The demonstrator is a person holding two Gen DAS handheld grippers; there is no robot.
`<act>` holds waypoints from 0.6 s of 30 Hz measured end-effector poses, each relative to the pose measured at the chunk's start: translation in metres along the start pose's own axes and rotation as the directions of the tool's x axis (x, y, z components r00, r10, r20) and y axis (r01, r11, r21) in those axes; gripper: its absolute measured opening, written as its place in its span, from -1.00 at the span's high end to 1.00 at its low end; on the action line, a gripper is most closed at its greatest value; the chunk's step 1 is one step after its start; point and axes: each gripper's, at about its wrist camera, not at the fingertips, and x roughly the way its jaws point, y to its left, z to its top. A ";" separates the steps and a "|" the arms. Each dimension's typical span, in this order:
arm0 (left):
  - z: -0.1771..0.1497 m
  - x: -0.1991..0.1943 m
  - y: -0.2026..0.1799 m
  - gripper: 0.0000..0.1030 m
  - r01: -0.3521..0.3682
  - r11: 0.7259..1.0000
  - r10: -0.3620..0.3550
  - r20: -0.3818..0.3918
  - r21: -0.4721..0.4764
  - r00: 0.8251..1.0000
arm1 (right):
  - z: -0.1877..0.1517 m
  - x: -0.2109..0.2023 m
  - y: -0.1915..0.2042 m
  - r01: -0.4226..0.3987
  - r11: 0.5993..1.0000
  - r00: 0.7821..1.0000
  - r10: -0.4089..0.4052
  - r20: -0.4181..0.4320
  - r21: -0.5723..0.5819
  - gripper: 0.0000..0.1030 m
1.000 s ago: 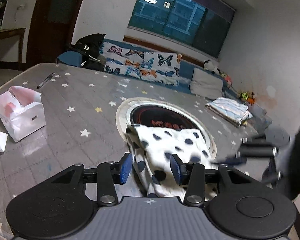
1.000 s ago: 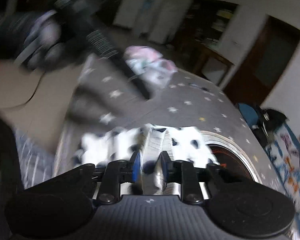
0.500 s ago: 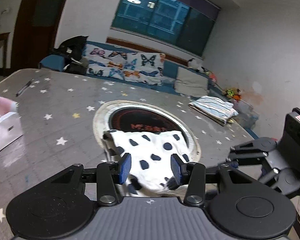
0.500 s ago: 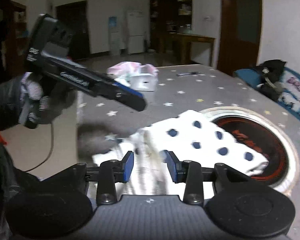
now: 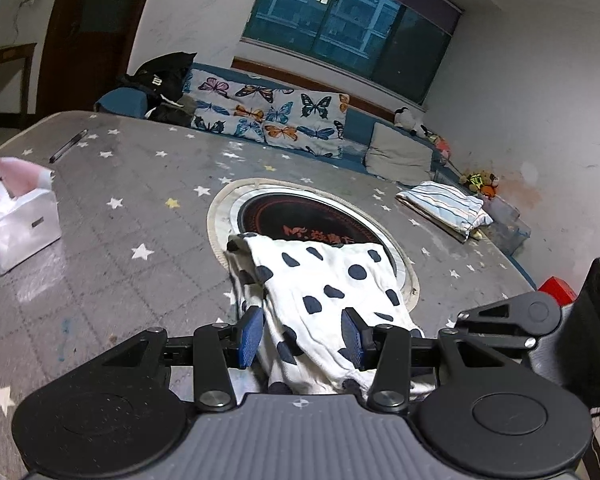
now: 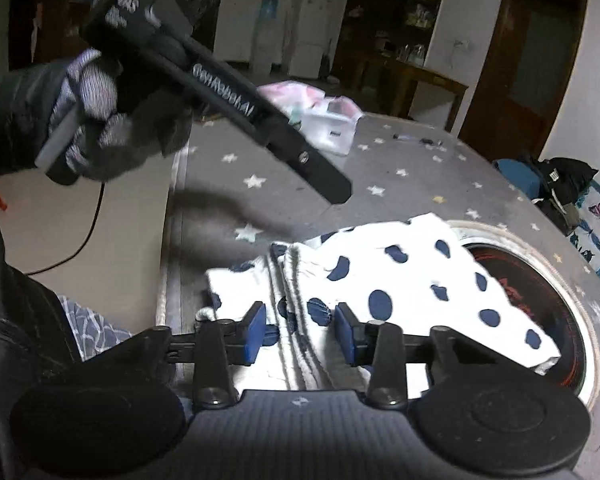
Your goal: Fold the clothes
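A white garment with dark blue dots [image 5: 332,280] lies folded on the grey star-patterned table [image 5: 140,200], partly over a round inset plate [image 5: 312,220]. My left gripper [image 5: 303,338] hovers above its near end, open, blue pads apart and not pressing the cloth. Seen from the right wrist, the left gripper [image 6: 332,188] hangs clear above the table in a gloved hand [image 6: 88,120]. My right gripper [image 6: 300,334] is low over the garment [image 6: 400,280]; its jaws are closing, the ribbed folded edge [image 6: 300,280] between the pads, untouched.
A white plastic bag [image 5: 20,216] and a pen [image 5: 68,146] lie at the table's left. Folded striped cloth [image 5: 444,208] sits at the far right. A sofa with butterfly cushions [image 5: 268,116] runs behind. The table's near edge [image 6: 172,240] drops to the floor.
The right gripper's jaws, narrow around the cloth fold a second ago, now stand wider. Its view has rolled and steadied. The garment now lies flatter. The left gripper has hardly moved.
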 end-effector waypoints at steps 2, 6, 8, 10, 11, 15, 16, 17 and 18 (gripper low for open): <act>-0.001 0.000 0.001 0.09 0.002 1.000 -0.002 -0.001 -0.005 1.000 | 0.000 0.004 -0.001 0.001 1.000 1.000 -0.001 -0.010 0.012 0.52; 0.001 -0.003 0.000 0.09 0.011 1.000 -0.011 0.008 -0.003 1.000 | 0.001 -0.003 -0.004 0.008 1.000 1.000 -0.008 0.004 0.015 0.74; 0.003 -0.006 -0.002 0.09 0.025 1.000 -0.025 0.021 -0.001 0.999 | 0.004 -0.010 -0.008 0.003 1.000 1.000 -0.003 0.018 0.017 0.80; 0.004 -0.008 -0.005 0.09 0.048 0.999 -0.048 0.030 0.002 0.998 | 0.005 -0.017 -0.011 -0.013 1.000 1.000 0.012 0.020 0.021 0.80; 0.005 -0.008 -0.006 0.09 0.059 0.998 -0.059 0.031 0.002 0.998 | 0.003 -0.018 -0.010 -0.020 1.000 1.000 0.019 0.016 0.019 0.80; 0.005 0.004 -0.014 0.11 0.102 0.995 -0.102 0.006 0.013 0.995 | -0.007 -0.005 -0.007 -0.046 0.998 0.999 0.046 0.003 0.038 0.76; 0.005 0.007 -0.017 0.13 0.114 0.993 -0.113 -0.004 0.017 0.994 | -0.008 -0.005 -0.006 -0.049 0.998 0.999 0.049 0.006 0.046 0.71; 0.004 0.011 -0.019 0.13 0.125 0.992 -0.125 -0.014 0.022 0.992 | -0.008 -0.006 -0.006 -0.049 0.997 0.999 0.049 0.013 0.051 0.66; 0.003 0.015 -0.021 0.13 0.137 0.990 -0.137 -0.023 0.026 0.990 | -0.008 -0.008 -0.008 -0.051 0.997 0.999 0.050 0.022 0.058 0.64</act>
